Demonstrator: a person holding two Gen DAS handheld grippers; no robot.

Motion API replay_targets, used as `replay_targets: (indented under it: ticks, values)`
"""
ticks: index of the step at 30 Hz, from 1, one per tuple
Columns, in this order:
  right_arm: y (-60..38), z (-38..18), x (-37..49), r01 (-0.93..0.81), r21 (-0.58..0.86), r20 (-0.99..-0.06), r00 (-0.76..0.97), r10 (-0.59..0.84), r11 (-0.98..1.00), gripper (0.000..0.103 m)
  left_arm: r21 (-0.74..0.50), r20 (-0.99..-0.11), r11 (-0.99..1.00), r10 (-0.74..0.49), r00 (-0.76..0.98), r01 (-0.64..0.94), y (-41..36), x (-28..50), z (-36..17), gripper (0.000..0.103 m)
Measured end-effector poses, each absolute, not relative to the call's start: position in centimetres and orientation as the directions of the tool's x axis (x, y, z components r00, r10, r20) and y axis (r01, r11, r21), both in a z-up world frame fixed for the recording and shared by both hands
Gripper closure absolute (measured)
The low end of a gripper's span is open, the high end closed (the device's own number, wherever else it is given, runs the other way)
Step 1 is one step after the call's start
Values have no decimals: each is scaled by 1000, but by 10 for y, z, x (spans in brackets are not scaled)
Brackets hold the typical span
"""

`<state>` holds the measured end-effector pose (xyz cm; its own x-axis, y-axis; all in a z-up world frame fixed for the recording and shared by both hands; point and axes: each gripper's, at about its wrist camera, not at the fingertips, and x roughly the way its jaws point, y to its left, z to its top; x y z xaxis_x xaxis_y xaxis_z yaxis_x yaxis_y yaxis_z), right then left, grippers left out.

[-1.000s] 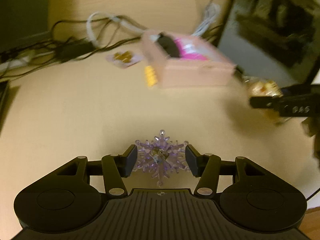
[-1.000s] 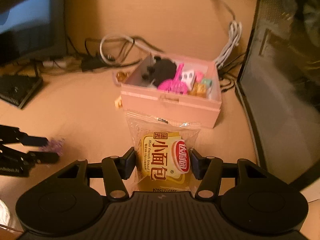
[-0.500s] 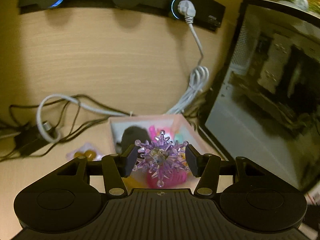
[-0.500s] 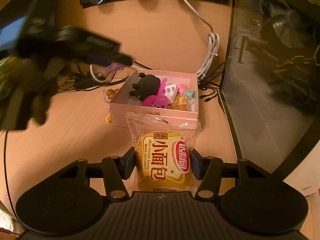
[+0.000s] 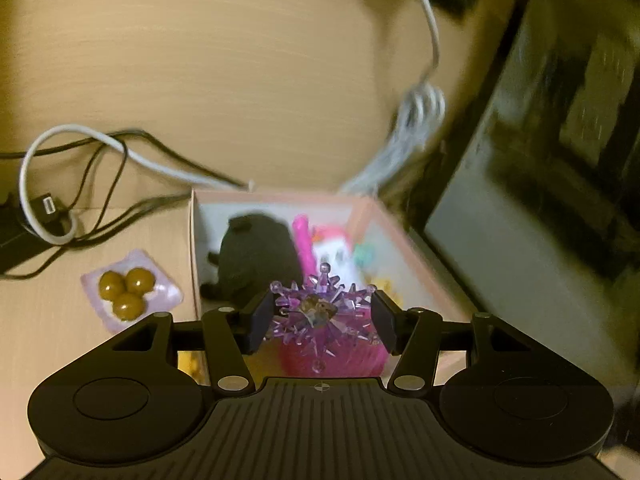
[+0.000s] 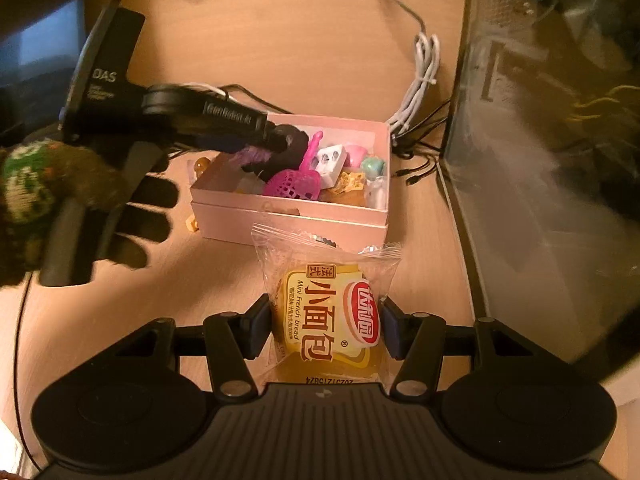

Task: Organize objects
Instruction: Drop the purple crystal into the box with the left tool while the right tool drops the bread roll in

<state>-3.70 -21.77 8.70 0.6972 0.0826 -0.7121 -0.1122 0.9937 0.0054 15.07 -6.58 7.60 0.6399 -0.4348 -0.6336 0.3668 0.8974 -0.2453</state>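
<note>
My left gripper (image 5: 322, 322) is shut on a purple spiky crystal ball (image 5: 320, 312) and holds it above the open pink box (image 5: 384, 224). In the right wrist view the left gripper (image 6: 256, 148) reaches over the box's (image 6: 288, 216) left side with the purple ball (image 6: 250, 156) in it. The box holds a black plush (image 6: 294, 140), a pink scoop (image 6: 298, 182) and several small toys. My right gripper (image 6: 326, 324) is shut on a packet of mini French bread (image 6: 328, 312), held in front of the box.
A pouch of brown candies (image 5: 128, 288) lies left of the box. Cables (image 5: 80, 184) and a white bundled cord (image 6: 424, 76) lie behind it. A glass-sided computer case (image 6: 540, 140) stands to the right. A small yellow item (image 6: 191, 224) sits by the box's left corner.
My left gripper has lifted the purple ball off the table and carried it right, over the box, now dipping lower toward it. My right gripper still holds the bread packet and has risen.
</note>
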Motion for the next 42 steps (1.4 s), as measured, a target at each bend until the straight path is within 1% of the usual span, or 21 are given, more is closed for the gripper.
replay_targets:
  ticks: [1, 2, 4, 6, 8, 10, 11, 13, 16, 20, 21, 23, 25, 27, 29, 32, 36, 38, 42]
  values:
    - [-216, 87, -32, -120, -3, -714, 695, 82, 993, 48, -230, -653, 896, -432, 622, 380, -69, 154, 75, 45]
    - [-214, 87, -28, -128, -15, -712, 698, 79, 992, 48, -216, -645, 898, -426, 634, 383, -70, 154, 75, 45]
    - [-209, 87, -21, -134, -40, -705, 706, 67, 990, 48, -221, -585, 907, -417, 696, 358, -65, 150, 78, 46]
    - [-208, 85, -14, -127, -36, -707, 704, 65, 991, 48, -261, -538, 900, -437, 721, 350, -56, 147, 82, 46]
    - [-208, 84, -11, -123, -39, -709, 703, 59, 992, 48, -298, -476, 902, -425, 770, 313, -41, 140, 88, 46]
    - [-210, 84, -11, -117, -42, -699, 713, 55, 992, 48, -371, -445, 892, -416, 793, 260, -18, 131, 90, 46]
    - [-212, 85, -10, -112, -31, -694, 717, 59, 993, 48, -394, -446, 888, -409, 796, 236, -8, 126, 89, 46]
    - [-214, 90, -3, -106, 12, -684, 725, 85, 994, 48, -400, -460, 895, -384, 801, 200, 11, 111, 84, 46]
    - [-213, 105, 18, -111, 63, -647, 752, 126, 992, 48, -368, -518, 918, -337, 786, 151, 34, 89, 73, 46]
    - [-203, 123, 58, -154, 182, -569, 789, 232, 971, 48, -351, -585, 933, -290, 757, 86, 62, 65, 58, 46]
    - [-199, 122, 70, -168, 207, -551, 794, 257, 964, 41, -331, -604, 941, -273, 749, 77, 66, 60, 54, 46]
    - [-190, 112, 96, -156, 228, -582, 769, 263, 961, 28, -322, -637, 946, -251, 729, 44, 78, 54, 49, 46]
    - [-180, 99, 109, -141, 215, -623, 742, 247, 966, 28, -329, -653, 943, -268, 708, 54, 84, 50, 45, 46]
    - [-176, 93, 102, -141, 196, -627, 743, 235, 970, 28, -307, -648, 948, -271, 711, 82, 85, 48, 46, 46]
    - [-173, 90, 89, -153, 183, -632, 738, 236, 971, 28, -309, -645, 945, -288, 708, 102, 83, 52, 44, 46]
    - [-167, 87, 62, -183, 97, -630, 750, 203, 978, 28, -308, -645, 941, -313, 697, 138, 74, 67, 41, 46]
    - [-163, 82, 31, -179, 44, -654, 739, 163, 983, 28, -346, -648, 926, -354, 675, 154, 58, 93, 34, 46]
    - [-166, 79, 19, -161, 22, -664, 735, 135, 987, 28, -323, -658, 928, -360, 662, 183, 48, 106, 30, 46]
    - [-177, 76, -3, -119, 6, -686, 722, 91, 993, 26, -233, -688, 944, -329, 647, 232, 28, 126, 24, 47]
